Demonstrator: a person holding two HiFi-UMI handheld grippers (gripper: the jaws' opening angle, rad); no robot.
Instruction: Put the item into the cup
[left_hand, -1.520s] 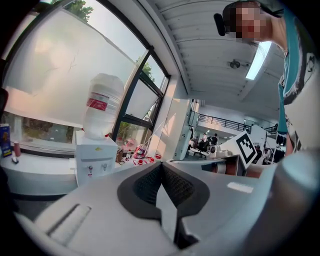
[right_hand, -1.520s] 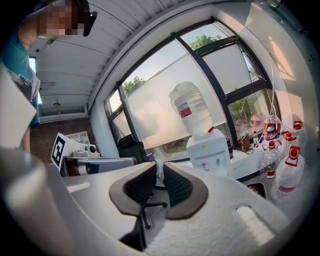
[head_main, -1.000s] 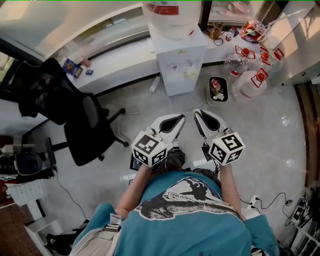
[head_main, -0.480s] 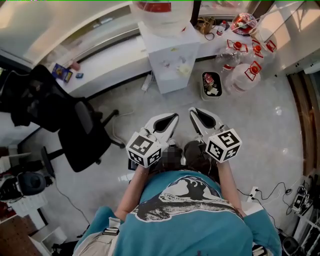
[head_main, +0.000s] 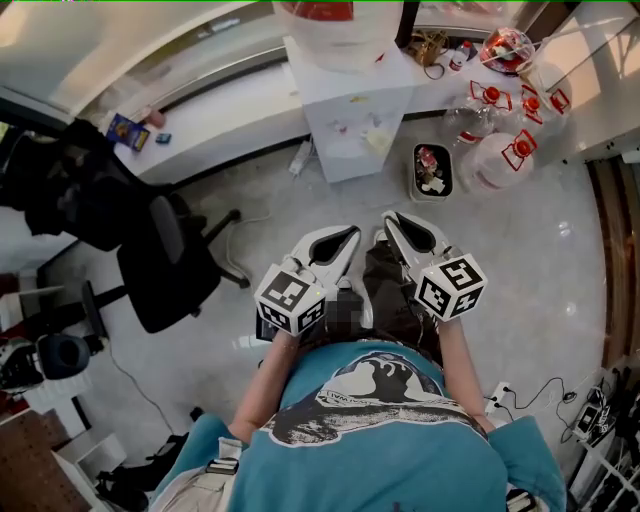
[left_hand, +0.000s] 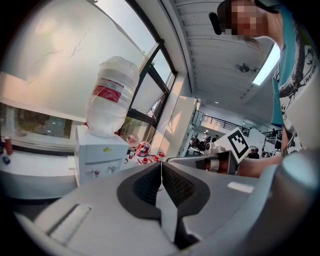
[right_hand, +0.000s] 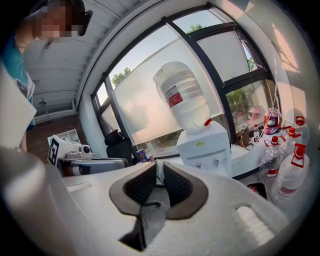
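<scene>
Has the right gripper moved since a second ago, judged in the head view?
No clear move. The right gripper sits about as far short of the black floor tray as before; the whole view only shifts slightly with the head.

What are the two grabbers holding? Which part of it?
Left gripper: nothing, its jaws are shut together. Right gripper: its jaws stand slightly apart with a pale sliver in the gap. Whether that is a held thing cannot be told.
</scene>
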